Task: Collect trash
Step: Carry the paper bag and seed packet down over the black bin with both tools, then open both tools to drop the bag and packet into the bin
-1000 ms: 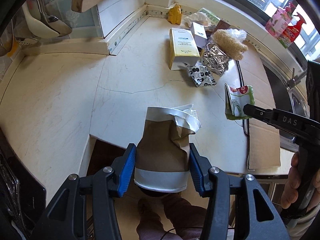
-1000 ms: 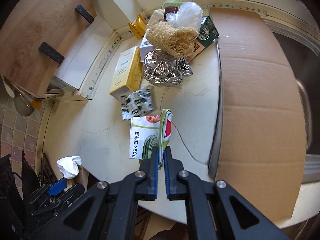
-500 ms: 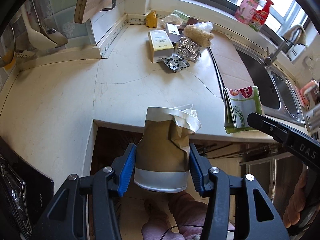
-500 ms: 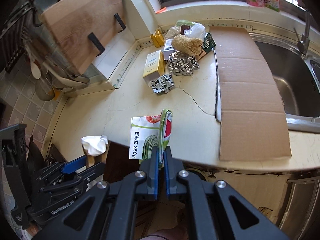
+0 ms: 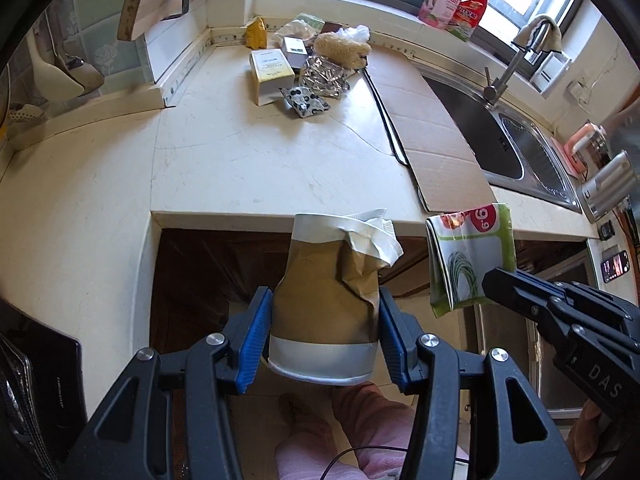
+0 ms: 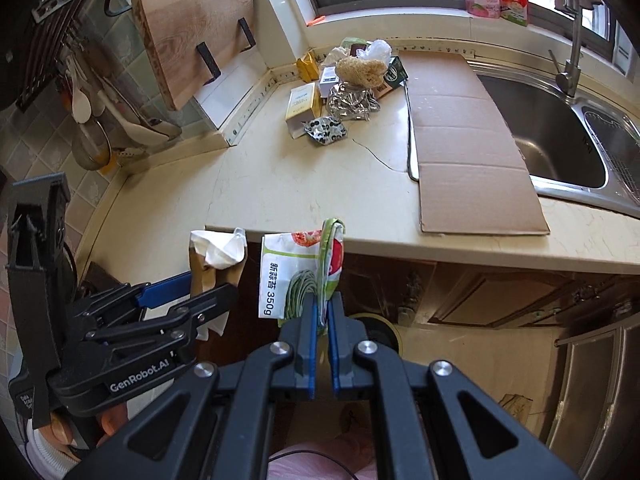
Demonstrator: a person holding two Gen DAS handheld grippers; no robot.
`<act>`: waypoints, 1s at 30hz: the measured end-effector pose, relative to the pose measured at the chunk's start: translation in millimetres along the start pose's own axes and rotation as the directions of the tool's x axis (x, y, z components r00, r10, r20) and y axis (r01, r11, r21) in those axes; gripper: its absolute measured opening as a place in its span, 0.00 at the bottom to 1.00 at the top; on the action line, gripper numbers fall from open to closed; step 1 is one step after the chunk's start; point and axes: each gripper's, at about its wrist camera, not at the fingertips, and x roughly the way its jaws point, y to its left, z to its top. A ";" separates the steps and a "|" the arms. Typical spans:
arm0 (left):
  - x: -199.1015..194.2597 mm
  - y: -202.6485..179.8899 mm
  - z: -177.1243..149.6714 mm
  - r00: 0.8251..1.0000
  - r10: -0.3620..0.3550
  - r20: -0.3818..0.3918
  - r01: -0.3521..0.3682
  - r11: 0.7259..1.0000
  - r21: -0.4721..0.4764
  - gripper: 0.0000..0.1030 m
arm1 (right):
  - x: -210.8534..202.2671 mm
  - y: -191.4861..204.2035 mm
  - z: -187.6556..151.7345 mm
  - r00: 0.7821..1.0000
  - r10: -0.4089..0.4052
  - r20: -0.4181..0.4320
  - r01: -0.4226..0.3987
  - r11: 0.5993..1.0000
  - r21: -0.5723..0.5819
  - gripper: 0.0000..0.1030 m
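Note:
My left gripper [image 5: 325, 320] is shut on a crushed brown-and-white paper cup [image 5: 330, 300], held off the counter's front edge over the dark gap below. The same cup [image 6: 216, 264] shows at the left of the right wrist view, with white tissue poking from its top. My right gripper [image 6: 321, 314] is shut on a flat green-and-white food packet [image 6: 302, 272], which hangs upright in front of the counter edge; the packet [image 5: 468, 256] also appears to the right of the cup. More trash lies far back on the counter: a yellow box [image 5: 270, 74], foil wrapper [image 5: 322, 80], spotted wrapper [image 5: 306, 102].
A flattened cardboard sheet [image 6: 460, 136] lies on the cream counter [image 5: 248, 160] beside the steel sink [image 6: 560, 136]. A cutting board [image 6: 192, 40] leans on the back wall. Below are cabinet doors [image 6: 500, 300] and the floor. A person's pink-clad foot [image 5: 340, 432] is underneath.
Both grippers have pulled back from the counter with their loads. The cup and the packet, earlier over the countertop, now hang beyond its front edge above the floor.

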 end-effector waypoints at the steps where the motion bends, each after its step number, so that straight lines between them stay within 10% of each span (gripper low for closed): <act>1: 1.4 -1.7 -3.0 1.000 -0.003 -0.002 0.003 1.000 0.001 0.48 | -1.2 0.5 -3.1 1.000 -0.006 -0.002 0.006 1.000 -0.005 0.05; 14: 48.9 2.5 -54.6 0.998 0.042 -0.042 -0.044 0.997 -0.062 0.48 | 43.6 -6.9 -43.1 0.986 0.002 -0.165 -0.015 0.997 -0.076 0.05; 30: 252.6 44.2 -143.1 0.965 0.098 -0.245 -0.124 0.988 -0.093 0.48 | 248.5 -92.5 -149.0 0.923 0.010 -0.385 0.004 0.999 0.034 0.05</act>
